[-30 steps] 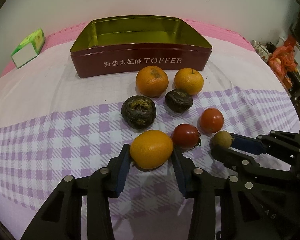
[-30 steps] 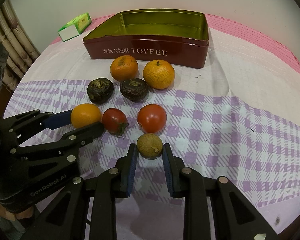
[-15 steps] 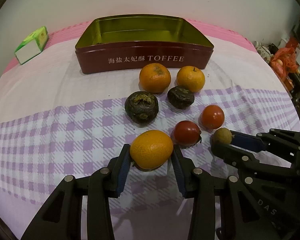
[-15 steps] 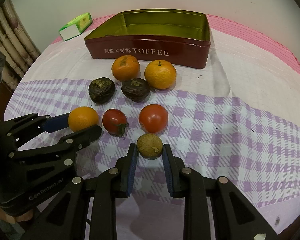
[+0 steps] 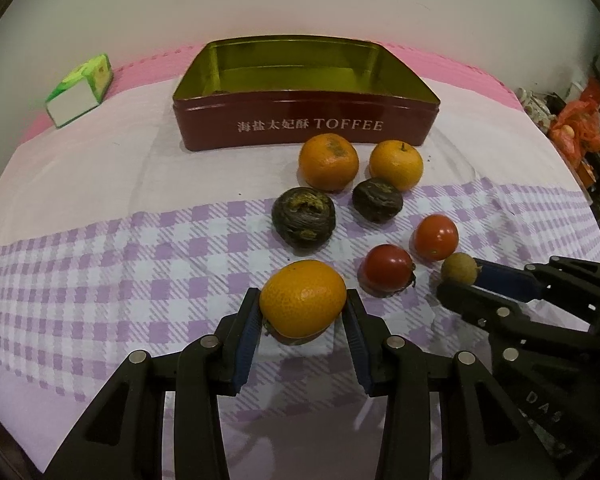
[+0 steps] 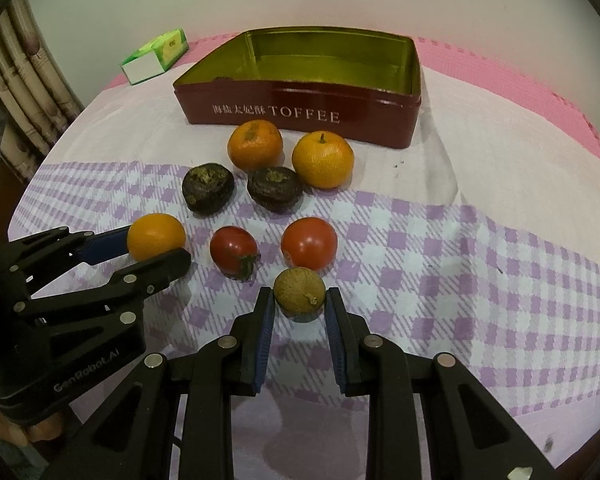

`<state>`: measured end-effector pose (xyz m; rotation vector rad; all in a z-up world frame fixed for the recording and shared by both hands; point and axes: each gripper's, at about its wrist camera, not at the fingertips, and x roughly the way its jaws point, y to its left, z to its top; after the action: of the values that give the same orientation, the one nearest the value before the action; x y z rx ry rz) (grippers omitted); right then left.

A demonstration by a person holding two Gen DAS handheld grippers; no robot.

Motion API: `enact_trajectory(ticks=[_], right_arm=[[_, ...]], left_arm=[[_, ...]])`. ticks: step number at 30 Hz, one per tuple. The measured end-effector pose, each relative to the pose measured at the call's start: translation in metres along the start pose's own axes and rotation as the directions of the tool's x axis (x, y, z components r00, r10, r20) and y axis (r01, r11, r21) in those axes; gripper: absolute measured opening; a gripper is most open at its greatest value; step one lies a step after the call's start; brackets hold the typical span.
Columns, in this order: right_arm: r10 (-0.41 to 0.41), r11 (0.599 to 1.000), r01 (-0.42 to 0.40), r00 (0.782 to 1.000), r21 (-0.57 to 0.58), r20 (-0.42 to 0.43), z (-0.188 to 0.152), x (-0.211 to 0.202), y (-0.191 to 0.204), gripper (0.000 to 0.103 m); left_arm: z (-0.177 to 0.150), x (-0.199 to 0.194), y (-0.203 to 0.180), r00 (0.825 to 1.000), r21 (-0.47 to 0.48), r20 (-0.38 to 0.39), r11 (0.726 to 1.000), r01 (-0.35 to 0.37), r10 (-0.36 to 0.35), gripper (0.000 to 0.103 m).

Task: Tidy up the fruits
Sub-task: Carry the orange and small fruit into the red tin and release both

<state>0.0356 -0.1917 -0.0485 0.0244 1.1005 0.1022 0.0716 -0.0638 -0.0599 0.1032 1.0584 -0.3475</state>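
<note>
On the far left of the cloth lies a green carton (image 5: 82, 88). Nearer, the left gripper (image 5: 302, 312) clamps an orange fruit (image 5: 302, 298) between its blue pads. Beyond it, two oranges, two dark fruits and two tomatoes sit before the open toffee tin (image 5: 308, 130), which holds no fruit. To the right, the right gripper (image 6: 299, 304) grips a small brown fruit (image 6: 299, 290).

"TOFFEE" on the red tin (image 5: 306, 124); "GenRobot.AI" on the left claw (image 6: 156, 256) body.
</note>
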Motion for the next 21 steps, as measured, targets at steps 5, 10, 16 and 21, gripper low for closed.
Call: enact_trajectory(ticks=[5, 10, 16, 21], right_arm=[[-0.001, 1.0, 0.001, 0.999, 0.003, 0.035, 0.007, -0.007, -0.005, 0.024], [0.003, 1.0, -0.004, 0.997, 0.022, 0.075, 0.022, -0.017, -0.016, 0.024], [-0.006, 1.0, 0.003, 0.994, 0.029, 0.108, 0.052, -0.022, -0.029, 0.024], [-0.007, 1.0, 0.005, 0.99, 0.013, 0.141, 0.085, -0.023, -0.032, 0.024]], left_arm=[[0.005, -0.005, 0.008, 0.999, -0.015, 0.019, 0.999, -0.034, 0.035, 0.042], [0.017, -0.01, 0.02, 0.997, -0.039, 0.043, 0.997, -0.062, 0.063, 0.042], [0.047, -0.016, 0.037, 0.994, -0.058, 0.085, 0.996, -0.068, 0.072, 0.042], [0.083, -0.021, 0.043, 0.987, -0.052, 0.138, 0.996, -0.071, 0.078, 0.042]])
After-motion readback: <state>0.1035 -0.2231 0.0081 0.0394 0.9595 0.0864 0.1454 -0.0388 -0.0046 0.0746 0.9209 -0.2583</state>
